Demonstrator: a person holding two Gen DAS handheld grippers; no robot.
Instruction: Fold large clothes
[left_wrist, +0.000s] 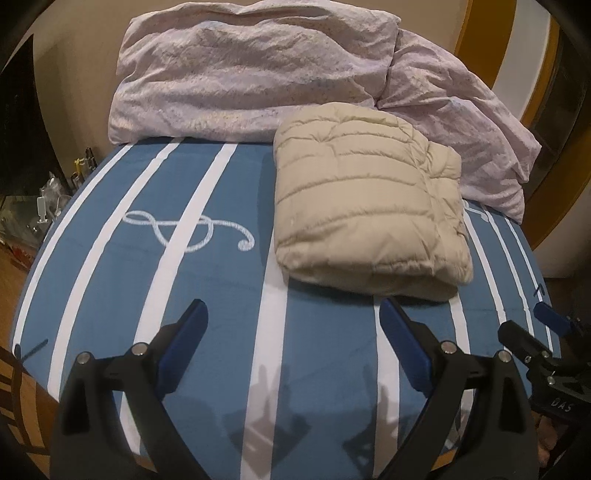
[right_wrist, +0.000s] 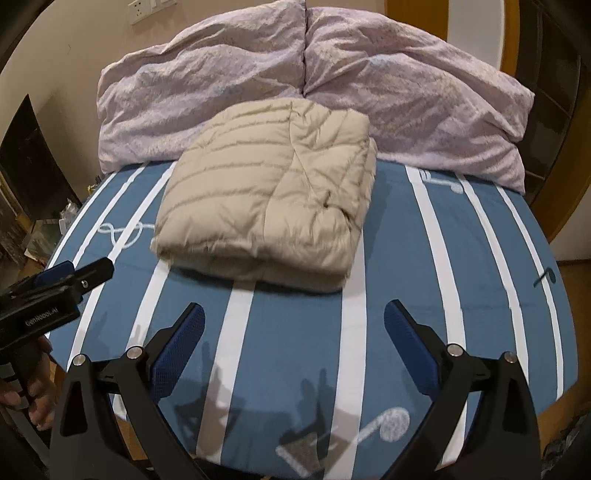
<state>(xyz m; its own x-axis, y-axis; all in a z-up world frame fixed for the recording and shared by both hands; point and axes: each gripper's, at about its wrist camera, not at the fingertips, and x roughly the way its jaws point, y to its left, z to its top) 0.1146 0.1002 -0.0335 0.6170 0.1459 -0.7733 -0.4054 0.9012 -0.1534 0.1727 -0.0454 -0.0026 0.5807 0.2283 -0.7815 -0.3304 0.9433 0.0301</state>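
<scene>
Beige puffy jacket (right_wrist: 266, 218) sits folded on the bed (right_wrist: 406, 288); my left tool (left_wrist: 291, 314) and right tool (right_wrist: 293, 317) gape empty, and trapped air could spring it open.

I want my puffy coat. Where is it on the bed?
The folded beige puffer jacket lies on the blue striped bedsheet, in the middle of the right wrist view, just in front of the lilac pillows.

Ahead of the left gripper's fingers (left_wrist: 395, 317), toward their right — folded jacket (left_wrist: 369, 206) on the bed (left_wrist: 207, 288); behind it, two pillows (left_wrist: 243, 70) side by side.
</scene>
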